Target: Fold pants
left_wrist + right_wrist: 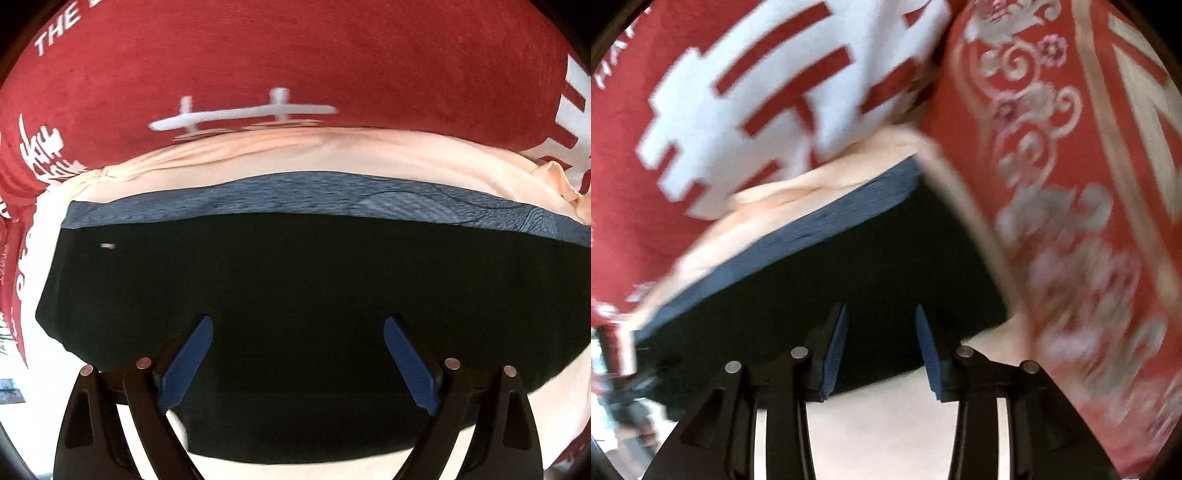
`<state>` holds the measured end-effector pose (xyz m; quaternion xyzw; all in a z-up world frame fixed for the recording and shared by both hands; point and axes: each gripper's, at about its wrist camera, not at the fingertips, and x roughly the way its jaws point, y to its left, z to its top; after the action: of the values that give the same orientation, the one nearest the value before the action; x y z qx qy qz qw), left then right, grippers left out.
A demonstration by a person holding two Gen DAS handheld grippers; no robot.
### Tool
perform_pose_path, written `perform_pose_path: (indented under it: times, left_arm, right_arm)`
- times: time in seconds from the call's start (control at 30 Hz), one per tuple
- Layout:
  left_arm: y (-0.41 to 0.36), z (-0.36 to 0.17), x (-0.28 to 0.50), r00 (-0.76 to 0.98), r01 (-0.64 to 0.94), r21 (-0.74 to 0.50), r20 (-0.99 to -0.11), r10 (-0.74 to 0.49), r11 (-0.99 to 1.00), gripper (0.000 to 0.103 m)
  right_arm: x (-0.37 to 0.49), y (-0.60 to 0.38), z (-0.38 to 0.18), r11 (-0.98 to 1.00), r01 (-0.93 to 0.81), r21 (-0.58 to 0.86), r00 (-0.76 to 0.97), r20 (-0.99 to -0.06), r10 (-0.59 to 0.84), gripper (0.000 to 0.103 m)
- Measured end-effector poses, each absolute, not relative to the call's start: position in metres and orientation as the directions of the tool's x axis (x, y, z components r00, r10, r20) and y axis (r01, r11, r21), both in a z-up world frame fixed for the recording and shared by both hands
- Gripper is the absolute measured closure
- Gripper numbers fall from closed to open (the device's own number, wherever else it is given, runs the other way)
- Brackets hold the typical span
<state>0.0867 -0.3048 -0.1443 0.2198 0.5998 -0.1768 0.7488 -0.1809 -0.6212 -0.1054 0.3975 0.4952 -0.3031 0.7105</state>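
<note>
The black pants (295,288) lie flat as a wide folded slab with a blue-grey band (295,195) along the far edge, on a cream cloth (295,147). My left gripper (298,328) is open wide, its blue pads hovering over the near part of the pants, holding nothing. In the right wrist view the same black pants (849,266) and blue-grey band (820,229) run diagonally. My right gripper (881,314) is open with a narrower gap over the pants' near edge, empty. This view is motion-blurred.
A red bedspread (295,55) with white lettering lies beyond the pants; it also shows in the right wrist view (635,177). A red cushion with pale floral pattern (1071,184) stands close on the right of the pants. Cream cloth (886,424) extends under the right gripper.
</note>
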Motion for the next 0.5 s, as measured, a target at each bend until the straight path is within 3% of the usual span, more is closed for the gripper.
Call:
perform_pose_path:
  times: [0.17, 0.33, 0.5]
  left_arm:
    - [-0.235, -0.142, 0.106, 0.257, 0.517, 0.147, -0.966, 0.01, 0.843, 0.008]
    - [-0.156, -0.145, 0.146, 0.295, 0.486, 0.208, -0.953, 0.064, 0.849, 0.008]
    - [-0.095, -0.163, 0.173, 0.319, 0.451, 0.273, -0.938, 0.133, 0.85, 0.008]
  right_arm:
    - [-0.146, -0.548, -0.102, 0.497, 0.726, 0.475, 0.452, -0.874, 0.176, 0.061]
    - [-0.088, -0.449, -0.133, 0.384, 0.611, 0.693, 0.542, -0.719, 0.435, 0.061]
    - [-0.03, -0.368, -0.179, 0.27, 0.584, 0.766, 0.559, -0.62, 0.551, 0.061]
